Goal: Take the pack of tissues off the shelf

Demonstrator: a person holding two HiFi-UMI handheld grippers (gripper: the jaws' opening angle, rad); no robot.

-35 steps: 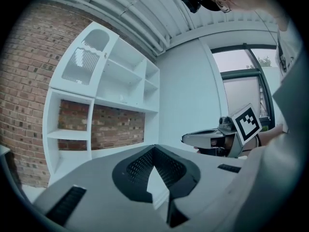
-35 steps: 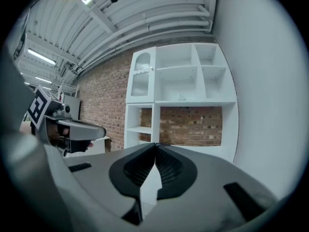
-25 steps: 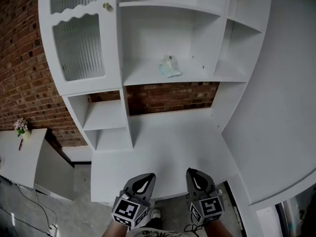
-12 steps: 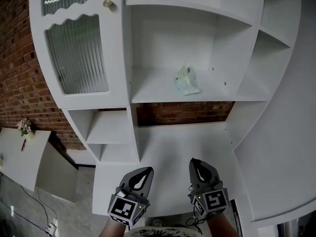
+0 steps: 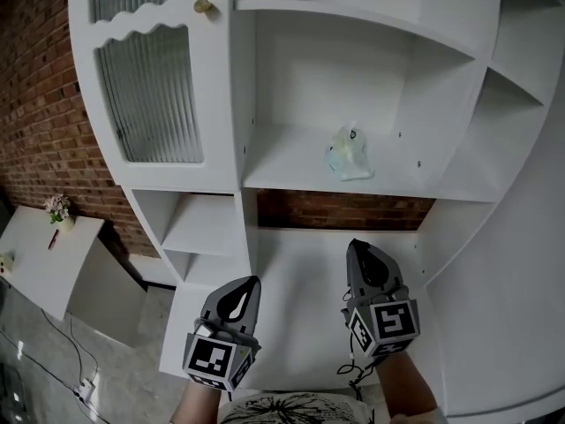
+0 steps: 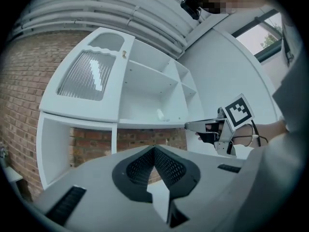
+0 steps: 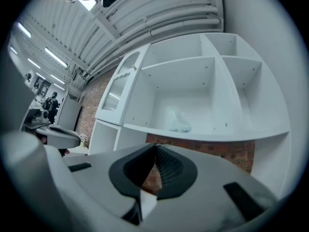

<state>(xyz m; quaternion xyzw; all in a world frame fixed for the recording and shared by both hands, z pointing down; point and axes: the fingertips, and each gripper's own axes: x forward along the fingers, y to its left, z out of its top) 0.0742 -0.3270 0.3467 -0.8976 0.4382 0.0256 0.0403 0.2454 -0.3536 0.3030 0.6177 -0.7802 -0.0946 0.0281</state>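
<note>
The pack of tissues [image 5: 350, 153], a pale, soft, crinkled packet, lies alone on the middle shelf [image 5: 291, 170] of a white wall unit. It also shows in the left gripper view [image 6: 160, 114] and in the right gripper view [image 7: 178, 122]. My right gripper [image 5: 356, 245] points at the shelf from below and in front, well short of the pack, jaws shut and empty [image 7: 155, 146]. My left gripper [image 5: 250, 282] hangs lower and further left, also shut with nothing in it [image 6: 154, 148].
A ribbed-glass cabinet door [image 5: 150, 95] with a brass knob [image 5: 204, 7] stands left of the shelf. Small cubbies [image 5: 199, 223] and a brick back wall [image 5: 344, 210] lie below it, above a white desk top [image 5: 300, 272]. A low side table [image 5: 44, 254] with flowers stands at far left.
Both grippers have risen and moved forward toward the shelf unit, the right one further. The pack of tissues has not moved on its shelf.
</note>
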